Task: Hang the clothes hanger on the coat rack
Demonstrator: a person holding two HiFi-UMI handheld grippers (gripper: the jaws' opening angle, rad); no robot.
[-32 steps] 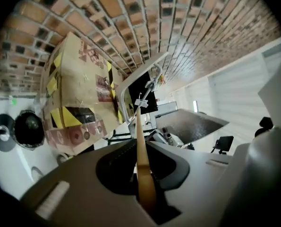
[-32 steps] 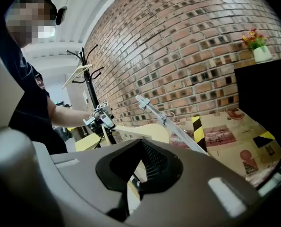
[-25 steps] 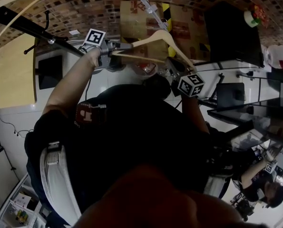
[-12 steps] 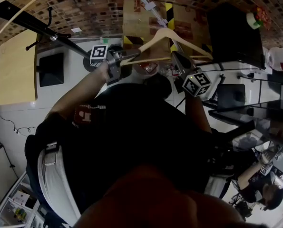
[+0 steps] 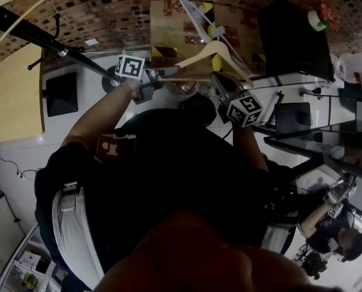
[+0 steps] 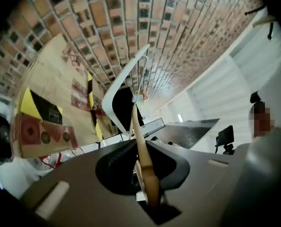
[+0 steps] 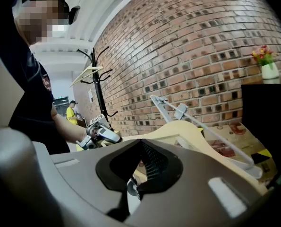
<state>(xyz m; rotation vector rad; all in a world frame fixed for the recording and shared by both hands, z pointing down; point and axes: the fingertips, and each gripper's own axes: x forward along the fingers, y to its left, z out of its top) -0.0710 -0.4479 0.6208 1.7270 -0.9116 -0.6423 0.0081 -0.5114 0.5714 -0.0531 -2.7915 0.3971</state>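
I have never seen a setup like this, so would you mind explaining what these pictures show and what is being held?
No robot here: a person holds a two-jaw gripper in each hand. The head view looks steeply down over the person's body; the other two cameras ride on the grippers and look along their jaws. The left gripper is clamped on one end of a wooden hanger; the right gripper looks closed on its other arm. The marker cubes belong to the grippers. A white plastic hanger shows beyond, near a cardboard box by the brick wall. The black coat rack, the hanger's goal, stands at the head view's left.
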